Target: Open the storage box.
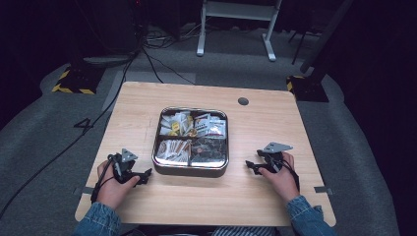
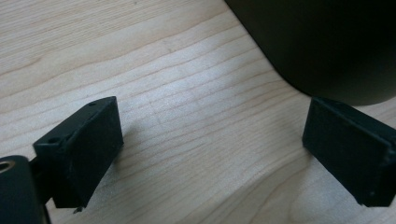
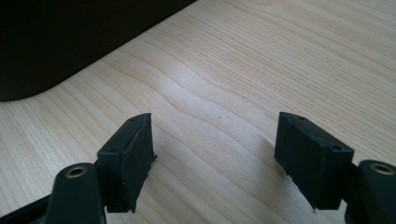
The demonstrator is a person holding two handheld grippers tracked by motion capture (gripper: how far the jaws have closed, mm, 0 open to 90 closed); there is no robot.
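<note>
A square metal tray point(image 1: 190, 169) with four compartments of small packets sits in the middle of the wooden table point(image 1: 265, 123). My left gripper point(image 1: 146, 176) rests on the table just left of the tray, jaws open with bare wood between them point(image 2: 210, 149). The tray's dark wall point(image 2: 327, 42) rises just ahead of it. My right gripper point(image 1: 250, 166) lies to the right of the tray, also open and holding nothing point(image 3: 215, 154). The tray's dark side point(image 3: 70, 37) fills the upper left of the right gripper view.
A round grommet point(image 1: 243, 101) sits near the table's far edge. Beyond the table are grey carpet, loose cables point(image 1: 147, 54), a white frame's legs point(image 1: 236, 29) and a yellow-and-black striped stand base point(image 1: 74, 81). Bare wood lies on both sides of the tray.
</note>
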